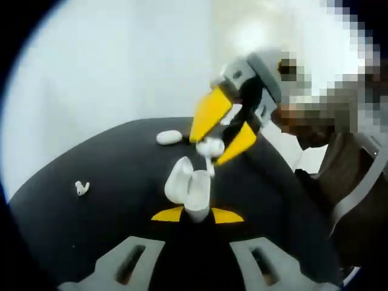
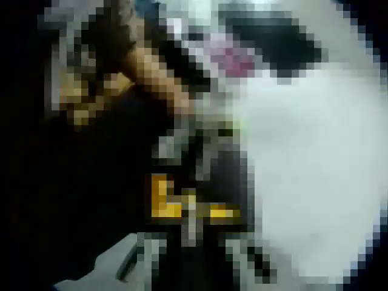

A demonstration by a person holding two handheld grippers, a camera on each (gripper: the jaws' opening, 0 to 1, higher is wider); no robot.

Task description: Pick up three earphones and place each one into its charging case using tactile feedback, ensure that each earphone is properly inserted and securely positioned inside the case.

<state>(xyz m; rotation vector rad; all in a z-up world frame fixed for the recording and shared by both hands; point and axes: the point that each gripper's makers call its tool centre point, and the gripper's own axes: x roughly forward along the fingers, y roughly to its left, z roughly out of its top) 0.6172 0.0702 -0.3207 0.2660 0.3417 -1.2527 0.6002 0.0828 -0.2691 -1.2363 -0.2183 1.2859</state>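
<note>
A white charging case (image 1: 189,189) stands with its lid open on the black table (image 1: 109,182). My left gripper (image 1: 197,215) is shut on the base of the case, one yellow tip on either side. Just above the opening, my right gripper (image 1: 208,150) reaches in from the right. Its yellow fingers (image 1: 209,112) are shut on a white earphone (image 1: 212,146), whose stem points down at the case. The right gripper view is heavily blurred; my right gripper (image 2: 193,209) shows there as yellow tips, and what is between them cannot be made out.
A loose white earphone (image 1: 82,188) lies on the table to the left. A closed white case (image 1: 168,137) sits at the far edge. A person's arm and body take up the right side. A pale wall lies beyond the table.
</note>
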